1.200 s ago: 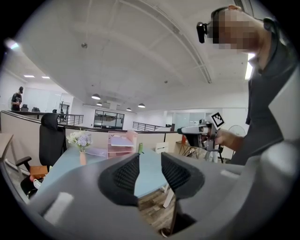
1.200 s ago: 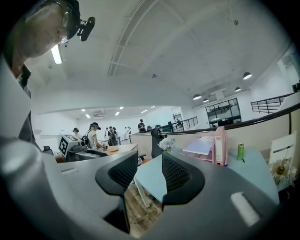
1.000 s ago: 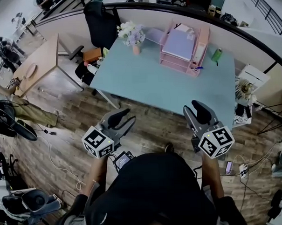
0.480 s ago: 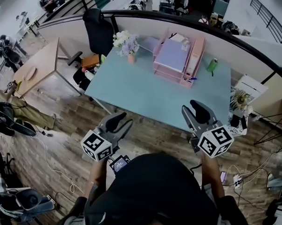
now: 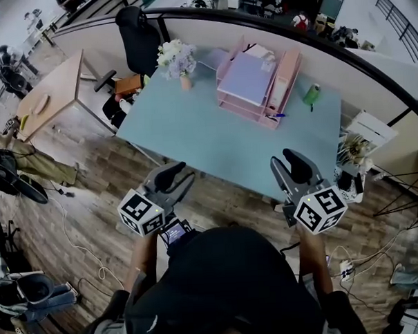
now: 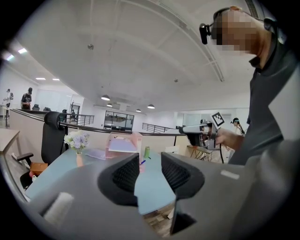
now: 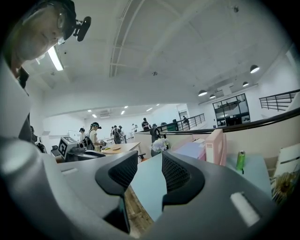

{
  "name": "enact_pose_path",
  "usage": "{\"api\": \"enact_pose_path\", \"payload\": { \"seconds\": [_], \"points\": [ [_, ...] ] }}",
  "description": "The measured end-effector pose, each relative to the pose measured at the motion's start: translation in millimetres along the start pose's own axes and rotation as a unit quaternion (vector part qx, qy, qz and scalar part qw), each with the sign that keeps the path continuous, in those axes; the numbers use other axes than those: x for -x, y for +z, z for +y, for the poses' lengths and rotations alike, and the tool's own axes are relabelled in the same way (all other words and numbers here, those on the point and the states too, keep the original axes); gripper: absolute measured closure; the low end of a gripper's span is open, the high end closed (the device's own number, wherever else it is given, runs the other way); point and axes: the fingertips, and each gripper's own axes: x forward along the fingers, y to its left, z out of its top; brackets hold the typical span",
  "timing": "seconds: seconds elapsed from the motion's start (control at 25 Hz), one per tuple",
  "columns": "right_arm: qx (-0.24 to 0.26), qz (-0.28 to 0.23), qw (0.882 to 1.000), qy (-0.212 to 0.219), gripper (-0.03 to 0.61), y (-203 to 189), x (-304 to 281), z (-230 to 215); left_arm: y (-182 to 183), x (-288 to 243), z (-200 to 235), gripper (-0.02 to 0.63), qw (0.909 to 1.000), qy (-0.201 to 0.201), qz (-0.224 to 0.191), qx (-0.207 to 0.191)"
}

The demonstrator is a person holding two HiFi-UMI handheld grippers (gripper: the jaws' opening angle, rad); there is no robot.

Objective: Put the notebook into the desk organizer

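Note:
A pink desk organizer (image 5: 278,90) stands at the far side of the light-blue table (image 5: 208,139). A lavender notebook (image 5: 245,77) lies flat in its top tray. Both grippers hang over the wooden floor, short of the table's near edge. My left gripper (image 5: 173,173) points at the table with its jaws close together and nothing between them. My right gripper (image 5: 295,160) stands the same way, empty. The left gripper view shows the organizer (image 6: 123,144) far off beyond the left gripper (image 6: 150,172). The right gripper view shows the organizer (image 7: 214,146) past the right gripper (image 7: 150,172).
A vase of flowers (image 5: 177,60) stands at the table's far left corner, and a green bottle (image 5: 311,94) right of the organizer. A blue pen (image 5: 276,115) lies by the organizer's front. A black chair (image 5: 135,31) and a wooden desk (image 5: 50,93) stand left; cables lie on the floor.
The head view has drifted, so the table and organizer sit a little further left in the picture. Both grippers keep the same pose and the same narrow jaw gap.

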Motion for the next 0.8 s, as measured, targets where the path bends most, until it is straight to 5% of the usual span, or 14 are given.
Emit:
{"api": "enact_pose_path", "payload": {
  "seconds": [0.36,0.8],
  "points": [
    [0.001,0.018,0.999,-0.026,0.417,1.6,6.3,-28.0,3.9,-25.0,7.6,0.459,0.9998,-0.016,-0.003,0.006],
    [-0.027,0.010,0.996,-0.087,0.417,-0.8,-37.8,-22.6,19.2,-57.2,69.5,0.458,0.9953,-0.096,0.009,-0.007]
  ]
}}
